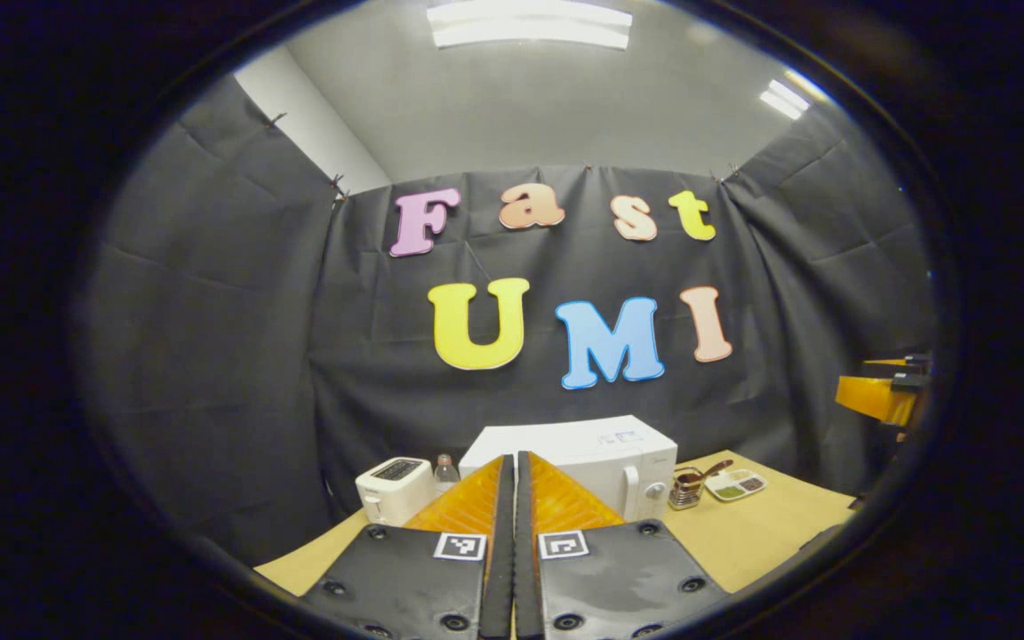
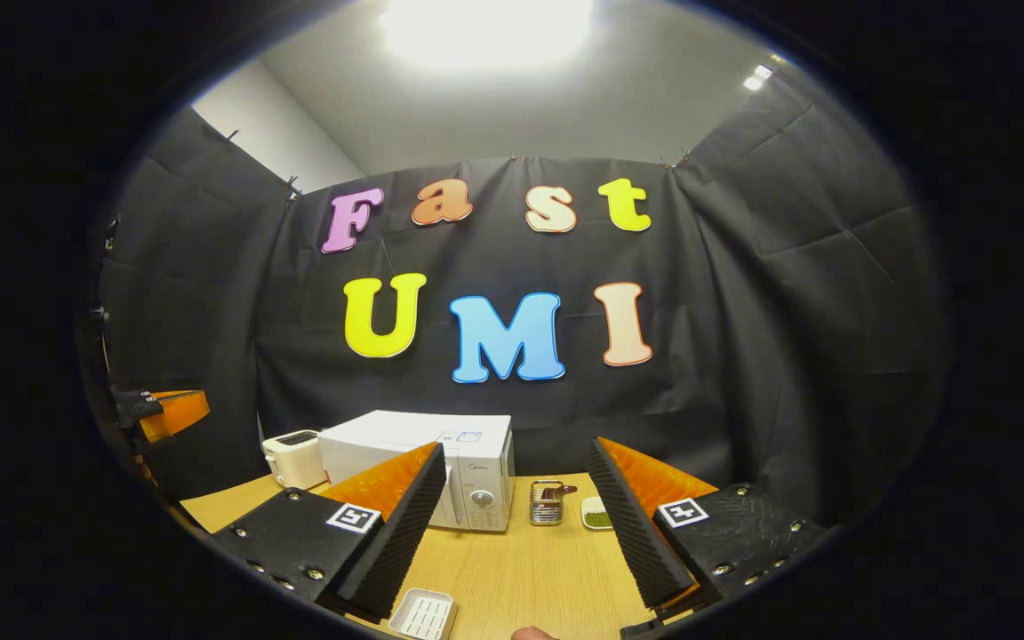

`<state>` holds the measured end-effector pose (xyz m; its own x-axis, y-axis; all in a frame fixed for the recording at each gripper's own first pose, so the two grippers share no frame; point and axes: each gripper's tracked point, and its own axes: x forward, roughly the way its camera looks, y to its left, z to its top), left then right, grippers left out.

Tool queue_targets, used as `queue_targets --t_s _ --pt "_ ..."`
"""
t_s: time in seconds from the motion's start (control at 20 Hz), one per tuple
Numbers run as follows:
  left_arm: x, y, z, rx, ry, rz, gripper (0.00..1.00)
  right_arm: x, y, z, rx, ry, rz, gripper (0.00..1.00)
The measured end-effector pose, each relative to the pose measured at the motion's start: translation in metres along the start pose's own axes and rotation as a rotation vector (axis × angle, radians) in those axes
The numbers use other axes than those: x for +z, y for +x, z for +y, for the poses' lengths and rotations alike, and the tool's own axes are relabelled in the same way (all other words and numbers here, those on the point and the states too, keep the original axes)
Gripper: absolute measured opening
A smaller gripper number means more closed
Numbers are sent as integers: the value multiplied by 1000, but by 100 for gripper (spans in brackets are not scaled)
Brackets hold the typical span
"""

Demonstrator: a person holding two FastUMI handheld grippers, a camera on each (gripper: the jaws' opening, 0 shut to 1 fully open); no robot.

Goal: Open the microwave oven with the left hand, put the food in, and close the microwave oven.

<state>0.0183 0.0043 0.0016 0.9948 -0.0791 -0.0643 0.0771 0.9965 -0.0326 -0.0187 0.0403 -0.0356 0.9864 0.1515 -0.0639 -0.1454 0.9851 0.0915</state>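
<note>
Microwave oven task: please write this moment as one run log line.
stage: before opening | microwave oven: door closed | left gripper: shut, empty | right gripper: open, empty | food tray: on table

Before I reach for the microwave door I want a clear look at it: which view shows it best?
The right gripper view: the microwave shows its top, dial panel and handle edge. In the left gripper view the left gripper, fingers together, covers much of the microwave.

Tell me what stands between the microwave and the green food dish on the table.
A small metal holder with a utensil in it stands between the microwave and the food dish; both gripper views show it.
</note>
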Motion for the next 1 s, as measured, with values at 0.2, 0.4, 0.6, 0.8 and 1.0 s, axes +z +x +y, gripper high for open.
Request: queue_targets --t_s 0.2,0.4,0.6,0.8,1.0 --pt "-4 -4 5 -11 -34 8 30 1 -3 10 6 -5 0 98" --pt "-4 -3 5 -33 -25 -3 72 4 0 20 9 -7 -7 98" --pt "4 -3 9 -34 -13 -46 94 7 2 30 14 -14 -17 98" --pt "7 0 19 -19 -23 -62 94 10 4 39 19 -23 -26 98" --pt "4 4 29 -1 -9 -61 99 10 7 44 17 -6 -21 98"
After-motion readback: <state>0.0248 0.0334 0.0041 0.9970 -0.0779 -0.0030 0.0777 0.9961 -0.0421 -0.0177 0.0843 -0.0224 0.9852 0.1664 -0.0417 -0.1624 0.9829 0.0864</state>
